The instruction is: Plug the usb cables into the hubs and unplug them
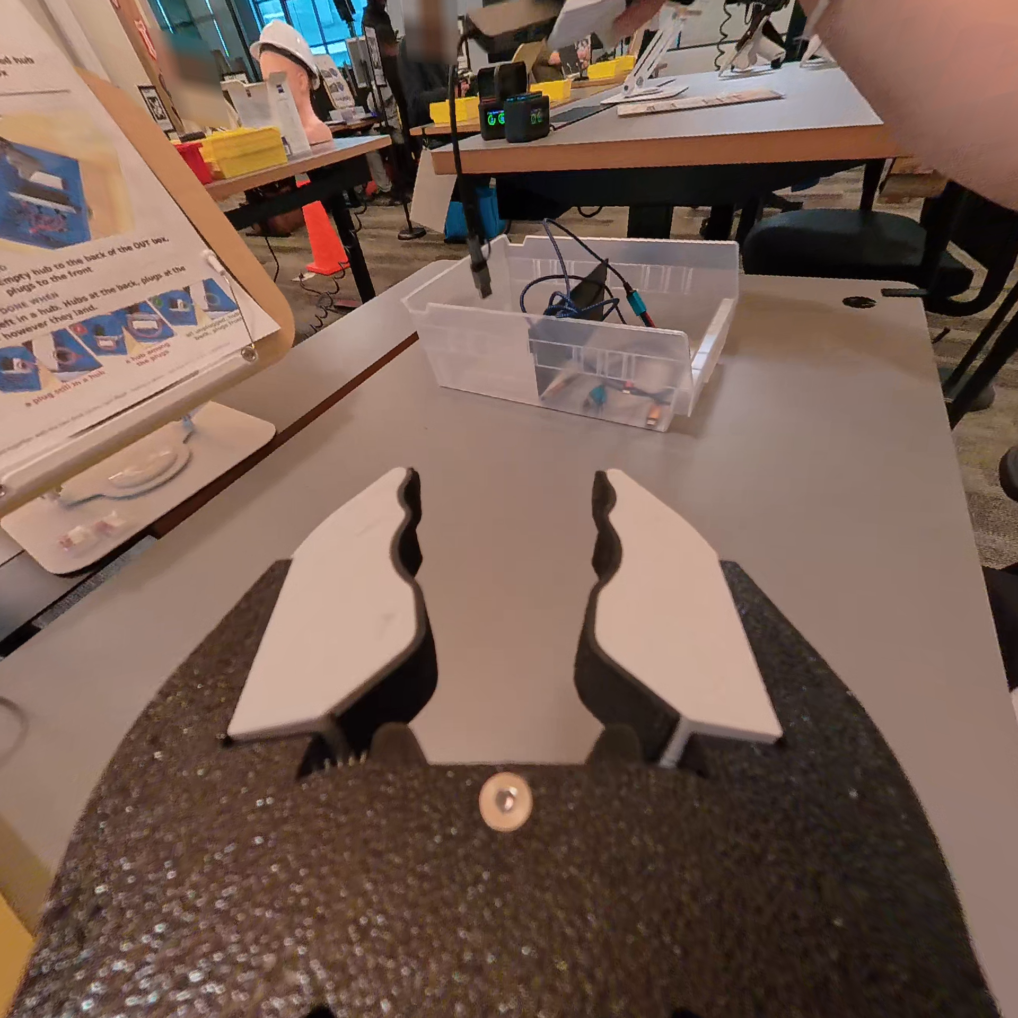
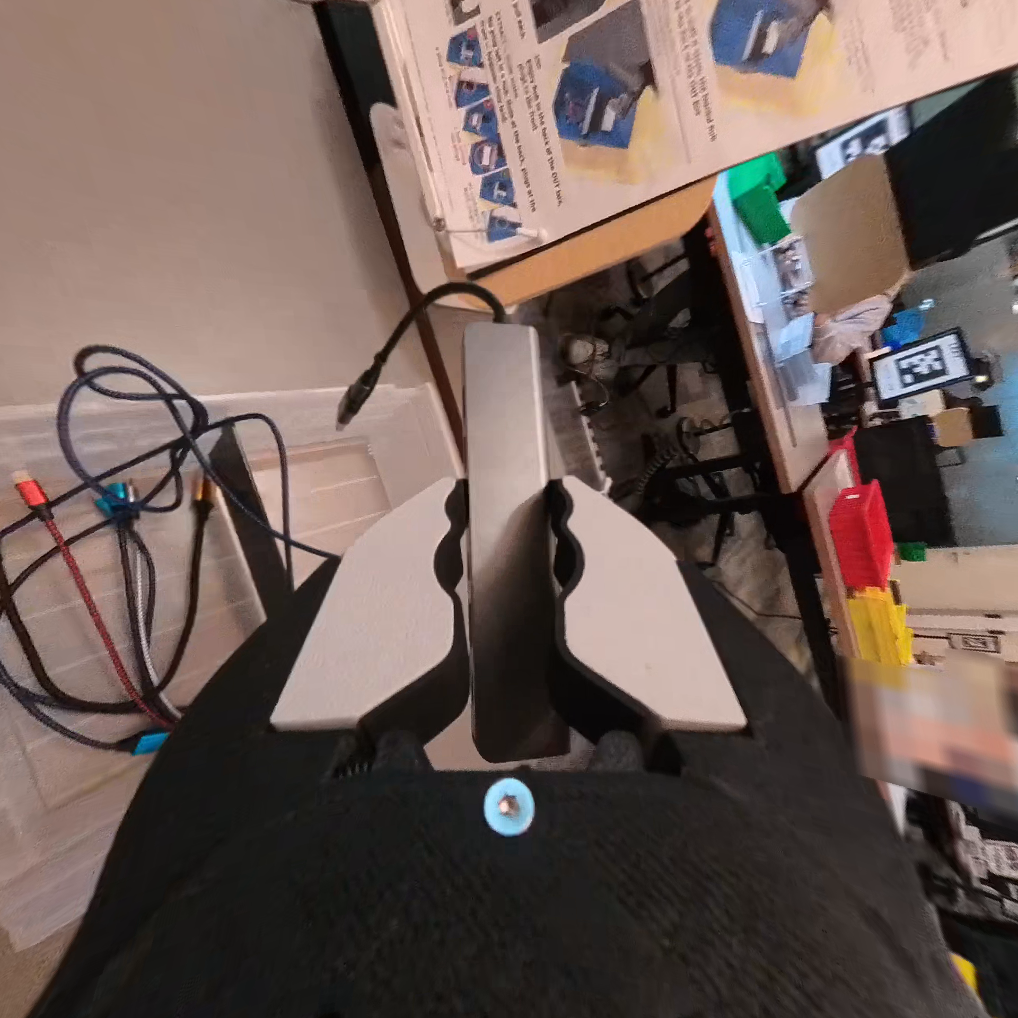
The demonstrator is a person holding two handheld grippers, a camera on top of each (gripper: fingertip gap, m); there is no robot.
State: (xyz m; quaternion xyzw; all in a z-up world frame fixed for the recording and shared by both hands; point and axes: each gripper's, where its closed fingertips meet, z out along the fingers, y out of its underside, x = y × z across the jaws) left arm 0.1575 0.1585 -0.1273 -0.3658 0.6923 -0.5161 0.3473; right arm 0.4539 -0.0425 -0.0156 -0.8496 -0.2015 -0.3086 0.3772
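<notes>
Up above the clear bin (image 1: 573, 341), at 12 o'clock from the left gripper (image 1: 504, 485), hangs the hub (image 2: 498, 496), clamped lengthwise in the right gripper (image 2: 505, 490). Left gripper spread wide, holding nothing, low over the grey table (image 1: 771, 496). Looks light, rigid, smooth metal, probably slippery, so best pinched across flat sides. Floppy tail cord (image 2: 385, 363) dangling at 11; loose cables (image 2: 110, 529) down in the bin.

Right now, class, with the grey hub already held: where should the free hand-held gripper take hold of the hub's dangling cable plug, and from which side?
Grip the plug's dark housing, not the metal tip. It hangs free beside the grey hub, so the open left hand-held gripper probably does best coming across its length.
</notes>
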